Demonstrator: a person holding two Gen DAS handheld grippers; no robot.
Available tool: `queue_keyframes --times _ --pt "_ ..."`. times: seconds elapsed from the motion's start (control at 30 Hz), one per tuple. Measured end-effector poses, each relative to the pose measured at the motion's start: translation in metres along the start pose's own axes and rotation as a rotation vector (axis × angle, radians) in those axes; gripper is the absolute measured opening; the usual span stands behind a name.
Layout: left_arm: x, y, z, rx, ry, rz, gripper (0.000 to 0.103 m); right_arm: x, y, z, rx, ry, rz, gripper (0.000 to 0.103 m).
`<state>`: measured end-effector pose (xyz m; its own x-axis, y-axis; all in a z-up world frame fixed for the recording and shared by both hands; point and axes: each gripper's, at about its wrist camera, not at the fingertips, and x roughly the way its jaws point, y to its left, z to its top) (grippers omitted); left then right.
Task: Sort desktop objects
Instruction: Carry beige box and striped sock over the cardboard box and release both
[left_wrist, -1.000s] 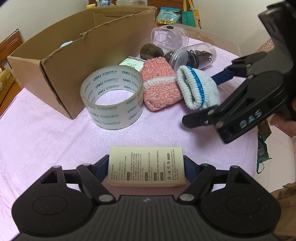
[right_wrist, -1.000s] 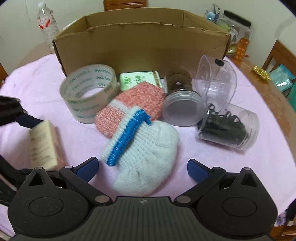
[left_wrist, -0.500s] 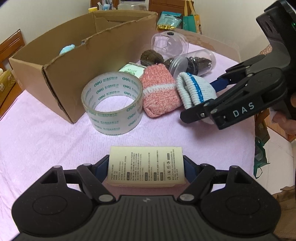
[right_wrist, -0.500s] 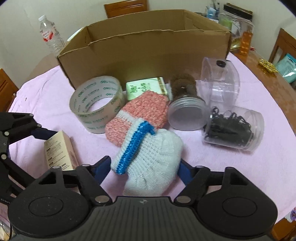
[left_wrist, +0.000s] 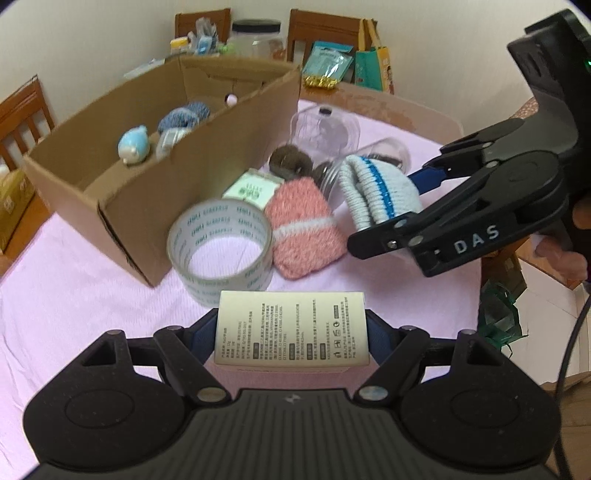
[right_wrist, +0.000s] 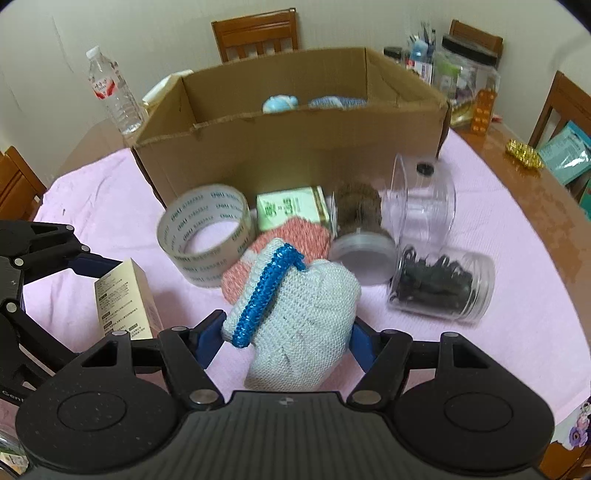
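My left gripper (left_wrist: 291, 332) is shut on a cream printed box (left_wrist: 291, 334) and holds it above the pink cloth; the box also shows in the right wrist view (right_wrist: 123, 295). My right gripper (right_wrist: 288, 336) is shut on a white knit sock roll with a blue stripe (right_wrist: 295, 317), lifted off the cloth; it also shows in the left wrist view (left_wrist: 376, 192). An open cardboard box (left_wrist: 155, 162) stands behind, holding a light blue toy (left_wrist: 133, 147) and a blue knit roll (left_wrist: 184, 114).
On the pink cloth (right_wrist: 517, 314) lie a tape roll (right_wrist: 207, 240), a pink knit roll (left_wrist: 303, 229), a green carton (right_wrist: 291, 210), a brown ball (right_wrist: 358, 206) and clear jars (right_wrist: 439, 284). A water bottle (right_wrist: 110, 92) stands back left.
My right gripper closed on the white sock roll and lifted it. My left gripper rose with the cream box, so the inside of the cardboard box shows.
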<state>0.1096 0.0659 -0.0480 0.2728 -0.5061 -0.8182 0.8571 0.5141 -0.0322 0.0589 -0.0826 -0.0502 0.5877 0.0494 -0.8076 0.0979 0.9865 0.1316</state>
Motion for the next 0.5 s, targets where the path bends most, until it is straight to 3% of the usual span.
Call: queue_keyframes --times 0.5 --pt "-0.044 0.020 0.051 -0.006 -0.099 0.021 0.079 -0.037 0.000 0.042 0.028 -0.086 -0.009 0.074"
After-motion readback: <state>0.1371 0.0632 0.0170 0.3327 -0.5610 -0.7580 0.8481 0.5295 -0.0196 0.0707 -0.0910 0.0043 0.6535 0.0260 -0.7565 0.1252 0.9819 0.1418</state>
